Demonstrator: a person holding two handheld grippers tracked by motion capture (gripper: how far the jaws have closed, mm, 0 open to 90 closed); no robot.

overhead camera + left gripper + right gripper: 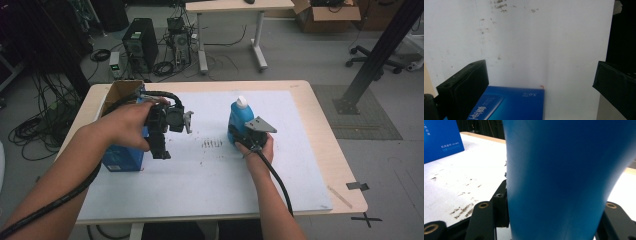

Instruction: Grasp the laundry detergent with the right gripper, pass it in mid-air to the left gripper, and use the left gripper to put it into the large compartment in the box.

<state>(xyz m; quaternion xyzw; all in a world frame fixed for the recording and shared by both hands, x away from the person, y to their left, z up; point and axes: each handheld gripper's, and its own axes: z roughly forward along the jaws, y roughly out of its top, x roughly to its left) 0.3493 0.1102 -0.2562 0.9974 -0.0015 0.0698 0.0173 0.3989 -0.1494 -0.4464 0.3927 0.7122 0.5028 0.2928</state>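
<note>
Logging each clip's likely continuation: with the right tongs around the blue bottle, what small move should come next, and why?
Probably a short straight lift of the blue bottle. The right tongs sit low on its body, and the right gripper view shows a jaw at each side of it. It stands upright on the white mat. The left tongs hang open above the blue box, out of the way.

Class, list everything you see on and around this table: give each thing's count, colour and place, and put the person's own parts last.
Bottle: one, blue with white cap, upright mid-table.
Box: one, blue, table's left.
Cardboard box: one, brown, far left corner.
Mat: one, white, stained, covering the table.
Computer tower: one, black, on floor beyond.
Left tool: black, open, above the blue box.
Right tool: black, closed on the bottle.
</note>
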